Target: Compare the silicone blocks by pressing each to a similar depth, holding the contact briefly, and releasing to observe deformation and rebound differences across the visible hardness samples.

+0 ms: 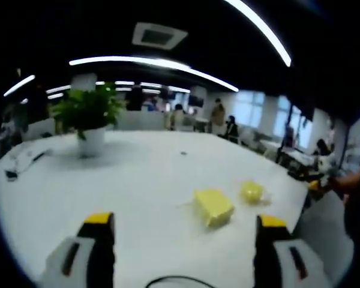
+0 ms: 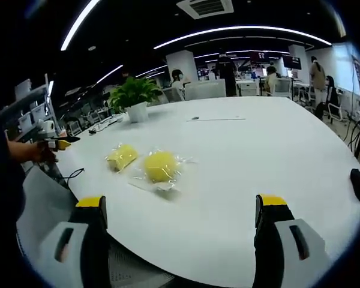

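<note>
Two yellow silicone blocks in clear wrappers lie on the white table (image 1: pixel 150 180). In the left gripper view the squarish block (image 1: pixel 213 207) sits just ahead of my right-hand jaw, and the rounder block (image 1: pixel 252 191) lies beyond it to the right. My left gripper (image 1: pixel 185 221) is open, above the table and short of both blocks. In the right gripper view the rounder block (image 2: pixel 161 166) lies ahead, left of centre, with the squarish block (image 2: pixel 122 156) further left. My right gripper (image 2: pixel 180 201) is open with nothing between its jaws. A hand (image 2: pixel 30 150) holds the left gripper (image 2: pixel 60 144) at the left edge.
A potted plant (image 1: pixel 90 117) (image 2: pixel 134 96) stands far back on the table. A black object (image 2: pixel 359 183) lies near the table's right edge, and a thin cable (image 2: pixel 78 174) trails at the left edge. People and desks fill the office behind.
</note>
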`<state>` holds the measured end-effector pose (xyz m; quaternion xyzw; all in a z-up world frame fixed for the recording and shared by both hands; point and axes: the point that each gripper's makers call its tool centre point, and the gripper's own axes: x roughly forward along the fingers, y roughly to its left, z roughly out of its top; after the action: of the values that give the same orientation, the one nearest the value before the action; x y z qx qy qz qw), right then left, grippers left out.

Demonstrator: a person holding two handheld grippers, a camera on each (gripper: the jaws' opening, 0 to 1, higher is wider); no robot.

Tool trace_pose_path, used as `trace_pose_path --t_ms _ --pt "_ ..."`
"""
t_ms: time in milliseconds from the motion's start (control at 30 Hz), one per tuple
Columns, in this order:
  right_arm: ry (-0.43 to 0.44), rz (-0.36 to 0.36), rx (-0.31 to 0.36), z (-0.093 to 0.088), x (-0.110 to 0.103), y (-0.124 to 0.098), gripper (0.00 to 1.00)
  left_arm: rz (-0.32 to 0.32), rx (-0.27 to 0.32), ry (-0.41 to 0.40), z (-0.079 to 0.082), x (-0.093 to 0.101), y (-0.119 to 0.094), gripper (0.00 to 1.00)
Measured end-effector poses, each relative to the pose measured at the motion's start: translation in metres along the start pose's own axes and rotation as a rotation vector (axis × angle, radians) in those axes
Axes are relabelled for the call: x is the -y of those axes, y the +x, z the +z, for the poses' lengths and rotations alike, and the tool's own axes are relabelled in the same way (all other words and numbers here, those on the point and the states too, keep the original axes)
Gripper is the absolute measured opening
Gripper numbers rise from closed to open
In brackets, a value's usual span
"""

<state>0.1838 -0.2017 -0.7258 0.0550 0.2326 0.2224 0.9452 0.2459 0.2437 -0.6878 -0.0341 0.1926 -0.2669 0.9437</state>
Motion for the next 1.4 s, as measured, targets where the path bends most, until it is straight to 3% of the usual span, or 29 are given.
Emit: trace_pose_path --t_ms 567,1400 --pt "-0.011 0.008 -0.007 0.0031 0.0007 0.0044 0.96 -0.005 -0.012 0.009 -0.0044 -0.0096 0.0012 1.0" --pt "0.001 0.015 -0.002 0.0036 -0.0029 0.0077 0.96 -0.007 -0.013 0.002 -0.0086 -0.0035 -0.0009 1.0"
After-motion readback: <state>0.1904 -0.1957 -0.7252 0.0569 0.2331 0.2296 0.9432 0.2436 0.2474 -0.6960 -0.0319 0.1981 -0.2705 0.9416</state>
